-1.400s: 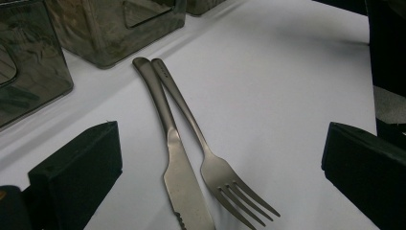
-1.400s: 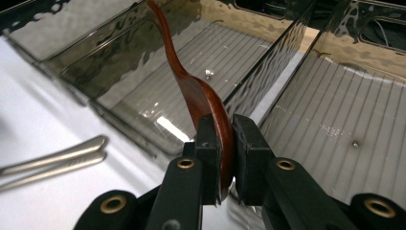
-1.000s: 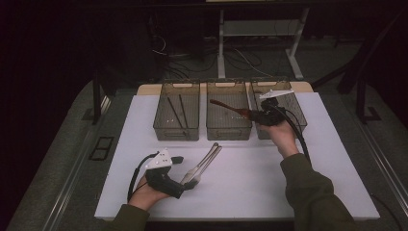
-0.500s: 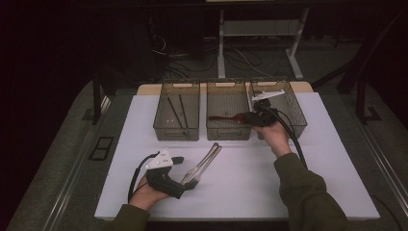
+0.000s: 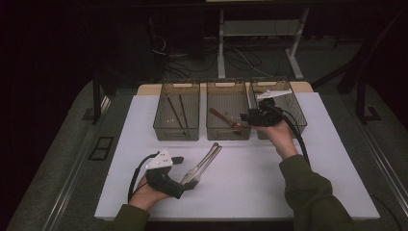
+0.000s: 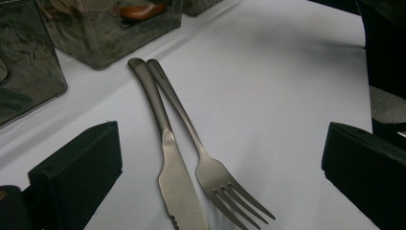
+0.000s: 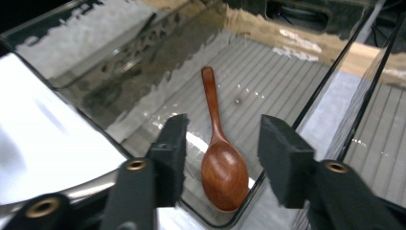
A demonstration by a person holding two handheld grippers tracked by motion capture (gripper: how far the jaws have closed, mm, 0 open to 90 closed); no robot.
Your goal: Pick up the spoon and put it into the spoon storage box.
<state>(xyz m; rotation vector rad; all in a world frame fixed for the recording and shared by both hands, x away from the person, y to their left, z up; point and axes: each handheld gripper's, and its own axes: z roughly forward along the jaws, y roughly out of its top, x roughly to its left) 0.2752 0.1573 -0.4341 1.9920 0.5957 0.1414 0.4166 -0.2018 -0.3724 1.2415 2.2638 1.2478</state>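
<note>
Since 1 second ago the wooden spoon [image 7: 221, 158] has gone from the right tool's [image 5: 250, 117] pinch to the ribbed floor of the middle bin [image 5: 228, 131], bowl toward the near wall, handle pointing away. The right tool's jaws have just been opening and now stand spread on either side of the spoon's bowl without pressing it, above the bin's right edge. The left tool [image 5: 180, 178] stayed low on the white counter [image 5: 250, 183], jaws spread wide around a knife [image 6: 173, 177] and fork [image 6: 210, 167] lying crossed. 2 more bins flank the middle one: the left bin [image 5: 177, 129] holds dark chopsticks [image 5: 176, 111].
</note>
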